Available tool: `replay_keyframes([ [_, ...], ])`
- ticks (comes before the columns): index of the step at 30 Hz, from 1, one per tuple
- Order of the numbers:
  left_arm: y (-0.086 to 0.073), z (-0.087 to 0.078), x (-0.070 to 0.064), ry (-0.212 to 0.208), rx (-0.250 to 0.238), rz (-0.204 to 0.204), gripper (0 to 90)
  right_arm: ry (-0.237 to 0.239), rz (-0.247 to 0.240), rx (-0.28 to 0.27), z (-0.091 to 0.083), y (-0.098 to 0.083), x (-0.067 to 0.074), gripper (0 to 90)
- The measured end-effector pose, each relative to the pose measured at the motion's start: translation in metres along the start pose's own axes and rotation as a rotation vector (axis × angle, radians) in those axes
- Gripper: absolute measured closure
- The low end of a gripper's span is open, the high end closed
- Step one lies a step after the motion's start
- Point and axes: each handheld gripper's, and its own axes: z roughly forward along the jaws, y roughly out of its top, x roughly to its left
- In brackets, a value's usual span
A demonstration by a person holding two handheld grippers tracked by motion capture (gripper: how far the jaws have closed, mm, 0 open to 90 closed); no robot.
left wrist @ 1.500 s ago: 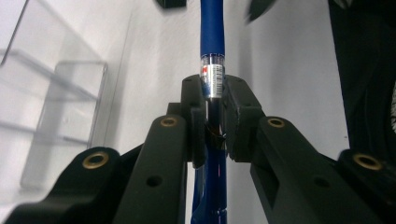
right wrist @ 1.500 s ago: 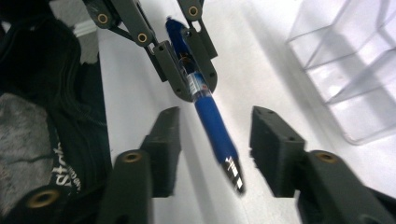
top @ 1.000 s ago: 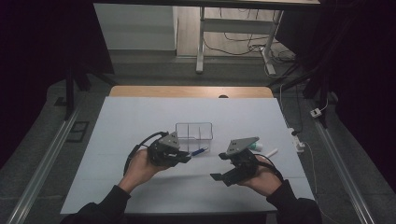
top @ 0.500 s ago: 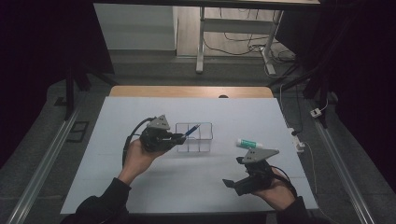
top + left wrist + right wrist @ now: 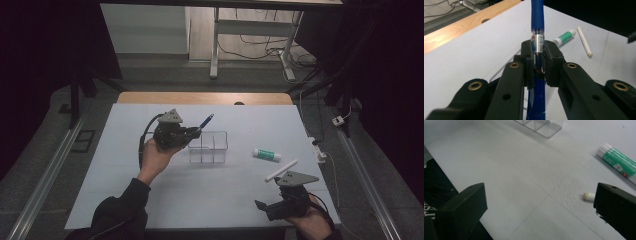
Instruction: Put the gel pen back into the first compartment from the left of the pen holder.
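Jaws clamp blue pen [image 5: 537, 22]; organizer [image 5: 208, 147] below.

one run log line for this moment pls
left gripper: shut on blue pen | right gripper: open, just opening, nothing between | clear organizer: table

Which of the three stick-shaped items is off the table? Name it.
The blue pen: it is clamped in the left hand-held gripper above the clear organizer, while the white stick and green-and-white tube lie flat on the table.

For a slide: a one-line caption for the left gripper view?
Left gripper clamping a blue pen above the white table.
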Motion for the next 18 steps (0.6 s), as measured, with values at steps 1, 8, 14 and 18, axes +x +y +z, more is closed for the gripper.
replay_keyframes([
  [1, 0.001, 0.002, 0.001, 0.004, -0.006, -0.004, 78.6, -0.004, 0.006, 0.001, -0.002, -0.002, 0.000, 0.0],
  [8, 0.006, 0.014, 0.006, 0.010, -0.038, -0.018, 78.6, -0.031, 0.043, -0.024, -0.013, -0.009, -0.003, 0.0],
  [14, 0.007, 0.026, 0.010, 0.011, -0.051, -0.023, 78.6, -0.027, 0.060, -0.025, -0.016, -0.012, -0.005, 0.0],
  [18, 0.006, 0.034, 0.012, 0.007, -0.066, -0.035, 78.6, -0.022, 0.041, -0.012, -0.015, -0.011, -0.004, 0.0],
])
